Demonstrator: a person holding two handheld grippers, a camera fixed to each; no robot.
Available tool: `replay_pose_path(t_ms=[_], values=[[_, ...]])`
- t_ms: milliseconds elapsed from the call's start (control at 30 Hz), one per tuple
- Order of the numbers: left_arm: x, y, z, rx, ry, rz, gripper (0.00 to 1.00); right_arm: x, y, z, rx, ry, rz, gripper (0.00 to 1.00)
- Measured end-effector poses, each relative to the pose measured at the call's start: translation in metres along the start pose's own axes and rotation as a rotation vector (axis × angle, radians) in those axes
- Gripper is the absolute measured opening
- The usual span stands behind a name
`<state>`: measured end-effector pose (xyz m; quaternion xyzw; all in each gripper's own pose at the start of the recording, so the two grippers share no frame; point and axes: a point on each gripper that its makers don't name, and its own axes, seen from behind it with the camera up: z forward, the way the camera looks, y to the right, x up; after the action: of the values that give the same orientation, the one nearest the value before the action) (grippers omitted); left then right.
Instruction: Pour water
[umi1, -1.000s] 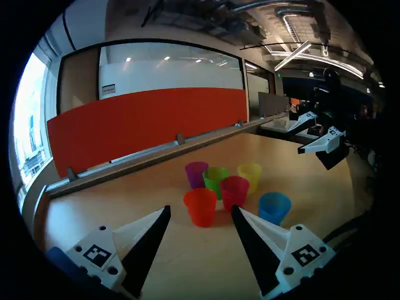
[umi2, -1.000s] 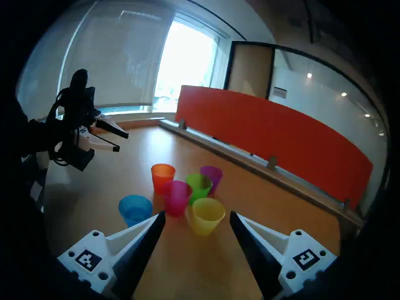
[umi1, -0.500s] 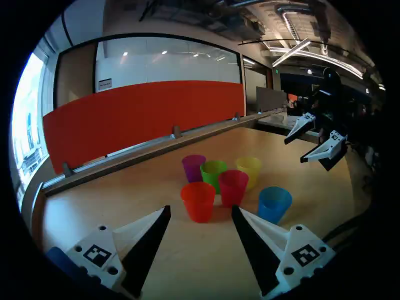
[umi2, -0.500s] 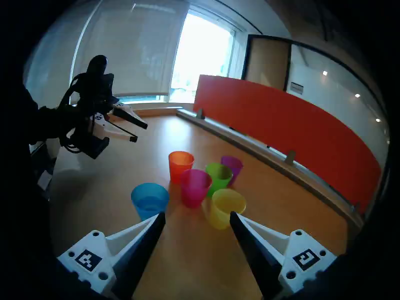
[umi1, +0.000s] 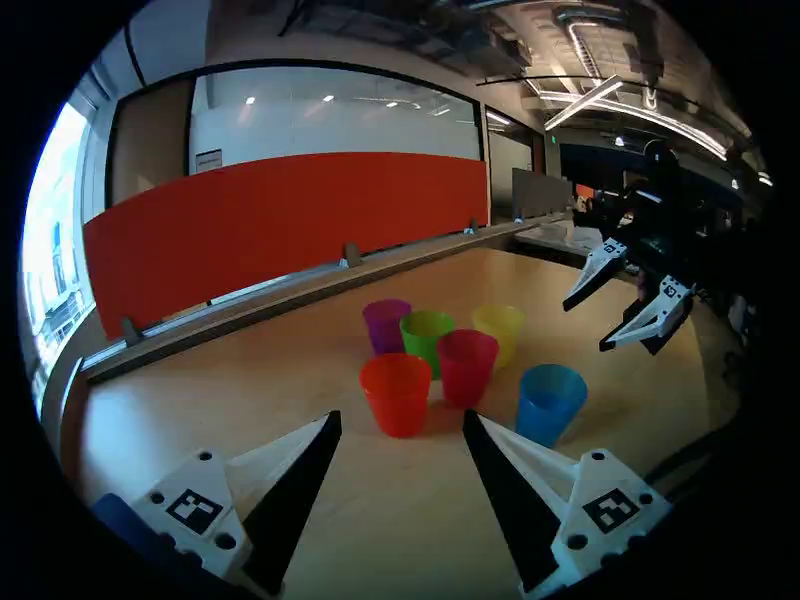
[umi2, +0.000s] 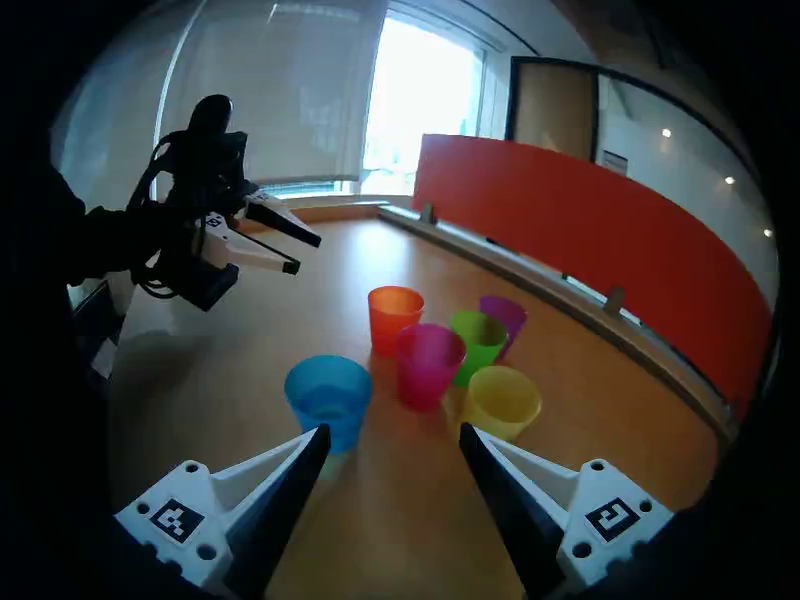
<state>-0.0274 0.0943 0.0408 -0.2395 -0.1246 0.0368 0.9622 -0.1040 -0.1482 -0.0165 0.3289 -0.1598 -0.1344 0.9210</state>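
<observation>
Several plastic cups stand clustered on the wooden table (umi1: 250, 400): orange (umi1: 397, 393), red-pink (umi1: 466, 366), green (umi1: 427, 335), purple (umi1: 386, 325), yellow (umi1: 498, 330). The blue cup (umi1: 549, 402) stands slightly apart. My left gripper (umi1: 401, 415) is open and empty, with the orange cup just beyond its fingertips. In the right gripper view my right gripper (umi2: 394, 430) is open and empty, the blue cup (umi2: 328, 400) just past its left fingertip and the yellow cup (umi2: 500, 402) near its right one. Each gripper hovers above the table, seen from the other: right gripper (umi1: 585, 328), left gripper (umi2: 308, 255).
An orange partition panel (umi1: 290, 215) runs along the table's far edge on a grey rail. A bright window (umi2: 425, 110) lies beyond it. A dark sleeve (umi2: 90, 240) holds the left gripper. Bare tabletop (umi2: 200, 350) surrounds the cups.
The right gripper has come lower and nearer the cups, swinging toward the blue cup, which now appears larger in its view. The left gripper has edged slightly closer to the orange cup.
</observation>
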Motion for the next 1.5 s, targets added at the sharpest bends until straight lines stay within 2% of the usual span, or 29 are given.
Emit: replay_pose_path(t_ms=[600,1267,1500], values=[[-0.012,-0.004,0.007,-0.002,-0.022,-0.009,0.9,-0.013,-0.033,0.037,0.123,-0.026,0.003,1.0],[-0.015,-0.003,0.01,-0.006,-0.025,-0.014,0.9,-0.01,-0.054,0.073,0.185,-0.017,-0.013,1.0],[-0.013,-0.001,0.009,-0.012,-0.02,-0.016,0.9,-0.007,-0.055,0.079,0.185,-0.006,-0.005,1.0]])
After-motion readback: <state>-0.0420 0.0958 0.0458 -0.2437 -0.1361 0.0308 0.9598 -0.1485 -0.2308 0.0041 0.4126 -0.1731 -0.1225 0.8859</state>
